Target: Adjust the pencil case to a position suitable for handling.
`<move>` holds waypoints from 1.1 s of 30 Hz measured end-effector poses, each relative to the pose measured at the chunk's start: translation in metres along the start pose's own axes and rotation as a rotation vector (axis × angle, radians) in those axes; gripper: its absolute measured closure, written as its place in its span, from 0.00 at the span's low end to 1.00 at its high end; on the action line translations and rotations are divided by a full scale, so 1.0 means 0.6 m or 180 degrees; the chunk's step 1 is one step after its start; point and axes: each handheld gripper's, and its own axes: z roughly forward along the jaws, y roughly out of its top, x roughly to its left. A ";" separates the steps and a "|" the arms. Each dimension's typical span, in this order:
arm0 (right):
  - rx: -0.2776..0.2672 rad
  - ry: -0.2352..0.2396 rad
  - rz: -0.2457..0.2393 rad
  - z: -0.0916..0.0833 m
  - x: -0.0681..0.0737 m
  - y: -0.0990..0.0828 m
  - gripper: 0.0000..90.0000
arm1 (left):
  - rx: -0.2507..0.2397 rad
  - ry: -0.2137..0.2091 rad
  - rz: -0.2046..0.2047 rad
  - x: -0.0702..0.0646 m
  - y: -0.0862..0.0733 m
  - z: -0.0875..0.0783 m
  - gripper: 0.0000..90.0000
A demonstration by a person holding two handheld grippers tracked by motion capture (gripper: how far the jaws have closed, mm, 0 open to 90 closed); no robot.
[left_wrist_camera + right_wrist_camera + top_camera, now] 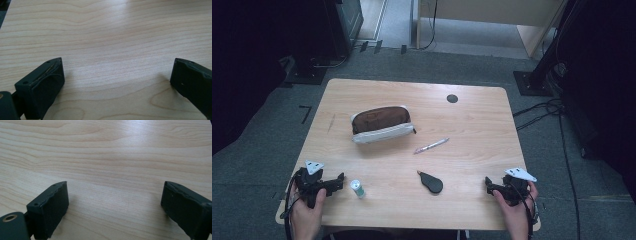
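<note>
L gripper (337, 181) jaws wide, empty, beside small bottle (357, 188); R gripper (490, 186) wide, empty, near black case (430, 182).

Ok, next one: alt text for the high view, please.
A person's left gripper and right gripper rest open at the near edge of a wooden table. Between them lie a small white bottle and a black teardrop-shaped object; farther back, an open pencil case and a pen.
</note>
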 end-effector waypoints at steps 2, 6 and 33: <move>-0.0001 0.0001 0.0003 0.000 0.000 0.000 0.08 | 0.0000 0.0000 0.0000 0.000 0.000 0.000 0.00; 0.0008 -0.0006 0.0080 -0.006 0.002 0.012 0.17 | 0.0000 0.0000 0.0000 0.000 0.000 0.000 0.00; -0.0620 0.1108 -0.0819 -0.032 0.188 0.205 0.27 | -0.0004 -0.0010 0.0004 -0.001 0.000 0.000 0.00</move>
